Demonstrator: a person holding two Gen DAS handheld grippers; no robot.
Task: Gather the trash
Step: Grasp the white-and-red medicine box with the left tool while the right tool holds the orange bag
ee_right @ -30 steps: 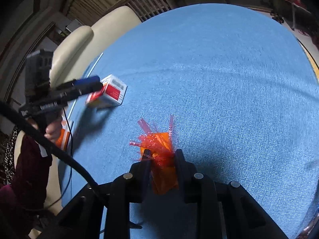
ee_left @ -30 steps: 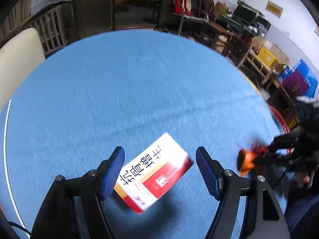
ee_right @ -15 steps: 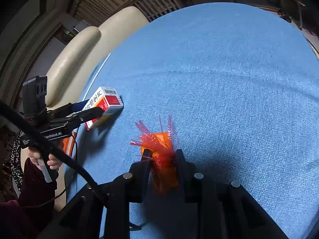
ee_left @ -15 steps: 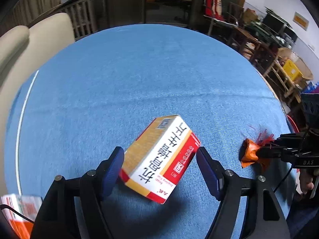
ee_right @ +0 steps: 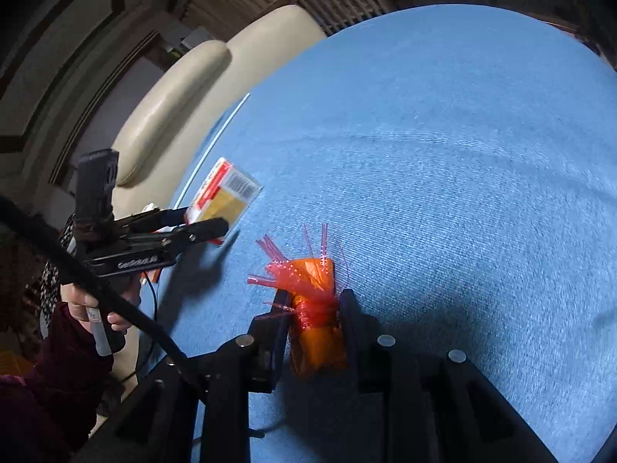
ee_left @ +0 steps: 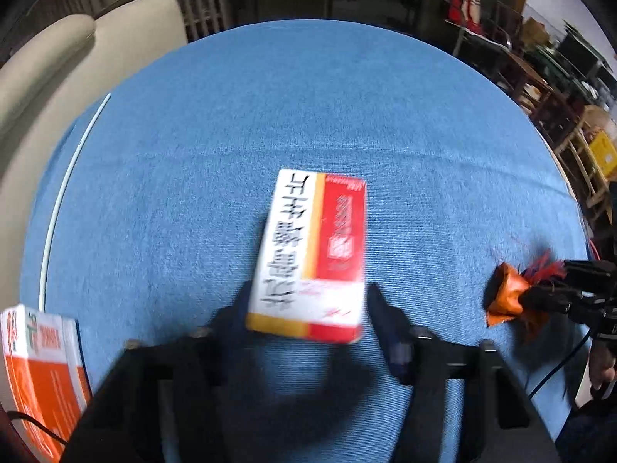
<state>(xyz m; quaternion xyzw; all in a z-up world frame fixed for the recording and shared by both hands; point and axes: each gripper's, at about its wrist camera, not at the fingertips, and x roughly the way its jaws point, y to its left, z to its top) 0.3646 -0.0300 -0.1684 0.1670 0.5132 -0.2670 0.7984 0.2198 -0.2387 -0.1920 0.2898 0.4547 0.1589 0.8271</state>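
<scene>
A red, white and yellow medicine box lies lengthwise between the fingers of my left gripper, on the blue tablecloth. The jaws are closing and the pads look pressed on its long sides. The right wrist view shows the same box tilted in the left gripper. My right gripper holds an orange wrapper with red plastic fringe just above the cloth. Its jaws are opening slightly, with the pads still on the wrapper. That wrapper also shows at the right of the left wrist view.
Another orange and white box sits at the lower left, off the table's edge. A cream sofa curves round the table's left side. Chairs and wooden furniture crowd the far right. A person's hand grips the left handle.
The left gripper rolled and dropped over the box, which now lies lengthwise between the jaws. The jaws narrowed onto it. The right gripper and wrapper hardly moved.
</scene>
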